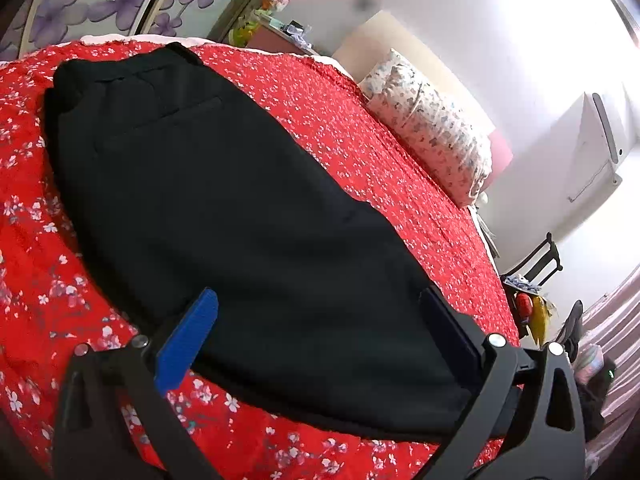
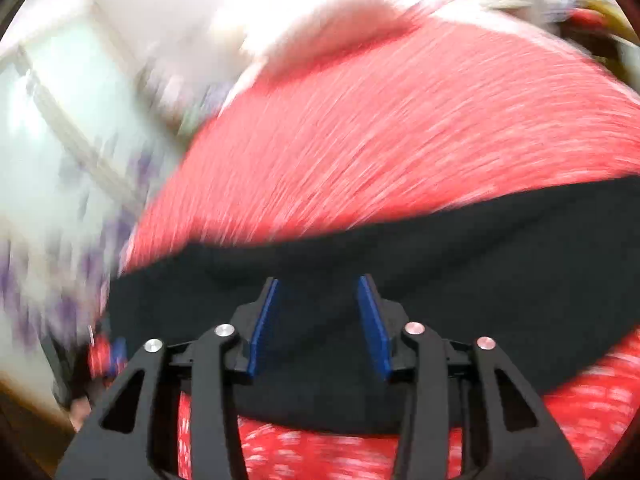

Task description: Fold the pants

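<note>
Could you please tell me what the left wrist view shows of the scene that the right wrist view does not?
Only the left wrist view shows the black pants along their whole length up to the waistband, the patterned pillow, and the left gripper open over the hem end. Only the right wrist view, heavily blurred, shows the right gripper open over the black fabric; it holds nothing. Both show the pants lying flat on the red floral bedspread.
</note>
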`<action>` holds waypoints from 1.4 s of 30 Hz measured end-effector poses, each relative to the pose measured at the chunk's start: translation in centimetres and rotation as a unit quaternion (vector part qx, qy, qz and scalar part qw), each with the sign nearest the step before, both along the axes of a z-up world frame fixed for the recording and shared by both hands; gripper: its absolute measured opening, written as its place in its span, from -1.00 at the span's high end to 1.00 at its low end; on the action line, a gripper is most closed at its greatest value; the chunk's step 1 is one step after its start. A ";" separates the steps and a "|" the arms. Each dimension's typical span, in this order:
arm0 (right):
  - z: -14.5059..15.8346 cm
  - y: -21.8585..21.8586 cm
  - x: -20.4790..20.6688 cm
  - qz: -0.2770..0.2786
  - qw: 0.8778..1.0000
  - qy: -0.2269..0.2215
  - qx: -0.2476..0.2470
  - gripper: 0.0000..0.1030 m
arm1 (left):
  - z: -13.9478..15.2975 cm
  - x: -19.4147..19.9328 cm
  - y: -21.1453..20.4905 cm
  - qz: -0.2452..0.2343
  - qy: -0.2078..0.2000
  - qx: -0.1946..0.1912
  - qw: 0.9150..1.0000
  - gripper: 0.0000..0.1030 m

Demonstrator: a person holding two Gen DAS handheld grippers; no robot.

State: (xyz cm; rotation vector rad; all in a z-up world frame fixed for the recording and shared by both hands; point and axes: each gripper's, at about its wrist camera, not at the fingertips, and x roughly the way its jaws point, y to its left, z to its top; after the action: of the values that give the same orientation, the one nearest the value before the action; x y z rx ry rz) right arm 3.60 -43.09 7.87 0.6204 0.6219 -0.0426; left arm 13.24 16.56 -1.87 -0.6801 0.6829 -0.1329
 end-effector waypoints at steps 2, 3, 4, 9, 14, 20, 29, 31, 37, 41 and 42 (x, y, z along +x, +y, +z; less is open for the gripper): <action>-1.0 -5.4 -3.5 -0.090 0.996 -0.009 0.027 0.03 | -0.1 -0.3 0.0 0.003 -0.002 -0.004 1.000 -0.96; -2.1 -8.5 -5.6 -0.147 0.988 -0.005 0.039 0.04 | -0.1 -0.7 0.0 0.003 -0.003 -0.003 1.000 -0.96; -3.1 -10.5 -7.0 -0.181 0.982 -0.003 0.049 0.04 | -0.2 -0.6 0.1 0.004 -0.003 -0.001 1.000 -0.96; -8.2 -17.4 -11.2 -0.253 0.949 -0.006 0.188 0.04 | -0.3 -0.7 -0.3 0.009 -0.003 0.012 1.000 -0.96; -9.3 -18.9 -12.1 -0.266 0.947 0.034 0.179 0.04 | -0.2 -0.4 -0.7 0.020 -0.001 0.025 0.999 -0.96; -10.1 -19.5 -11.0 -0.256 0.951 0.054 0.165 0.04 | -0.3 -0.2 -1.0 0.024 0.001 0.040 0.999 -0.96; -9.9 -20.1 -10.2 -0.258 0.950 0.015 0.175 0.06 | -0.3 -0.1 -0.9 0.021 0.001 0.045 0.999 -0.96; -9.6 -20.1 -10.5 -0.254 0.951 0.004 0.174 0.07 | -0.4 -0.1 -0.8 0.022 0.001 0.041 0.999 -0.96; -10.3 -20.5 -9.8 -0.272 0.948 0.029 0.161 0.09 | -0.4 -0.1 -0.6 0.021 0.000 0.038 0.999 -0.96; -10.3 -20.2 -9.2 -0.281 0.949 0.035 0.135 0.43 | -0.4 -0.1 -0.5 0.019 0.000 0.040 0.999 -0.96; -10.5 -20.2 -9.4 -0.286 0.948 0.030 0.134 0.58 | -0.4 -0.1 -0.5 0.019 0.000 0.040 0.999 -0.96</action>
State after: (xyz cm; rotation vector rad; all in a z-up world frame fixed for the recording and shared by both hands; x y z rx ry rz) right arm -5.84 -63.24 -2.62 1.0542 0.4924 -0.5300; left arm 13.12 16.06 -2.28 -0.6166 0.6719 -0.0713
